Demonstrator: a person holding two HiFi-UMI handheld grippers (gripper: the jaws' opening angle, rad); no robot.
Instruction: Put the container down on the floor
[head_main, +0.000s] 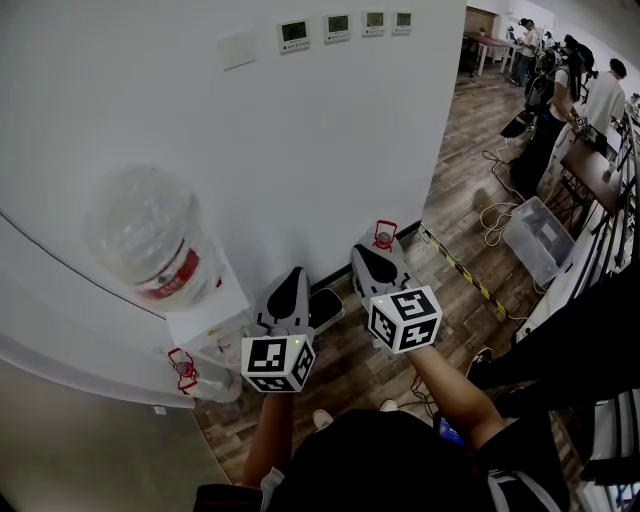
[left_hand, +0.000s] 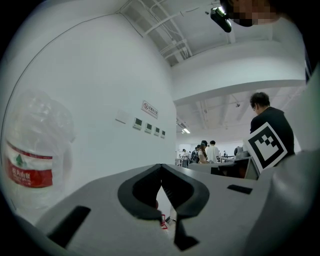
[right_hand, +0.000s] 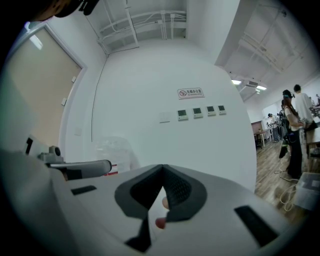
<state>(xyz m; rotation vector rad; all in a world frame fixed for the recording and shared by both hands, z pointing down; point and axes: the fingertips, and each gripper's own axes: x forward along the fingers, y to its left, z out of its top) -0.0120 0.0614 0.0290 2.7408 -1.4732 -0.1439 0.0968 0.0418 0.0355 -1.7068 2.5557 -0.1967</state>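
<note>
A big clear water bottle (head_main: 150, 238) with a red label stands upside down on a white dispenser (head_main: 205, 322); it also shows in the left gripper view (left_hand: 34, 162) and faintly in the right gripper view (right_hand: 114, 150). A second clear bottle (head_main: 208, 380) with a red handle sits low beside the dispenser. My left gripper (head_main: 297, 283) (left_hand: 161, 167) is level, shut and empty, to the right of the dispenser. My right gripper (head_main: 376, 252) (right_hand: 162, 169) is shut beside it. A small red handle piece (head_main: 384, 235) lies just past its tips at the wall's foot; contact cannot be told.
A white wall (head_main: 330, 130) runs just ahead of both grippers, carrying several small panels (head_main: 293, 35). A black base (head_main: 326, 306) lies on the wood floor (head_main: 455, 210) below them. Cables and a clear bin (head_main: 540, 238) lie to the right, with people and desks beyond.
</note>
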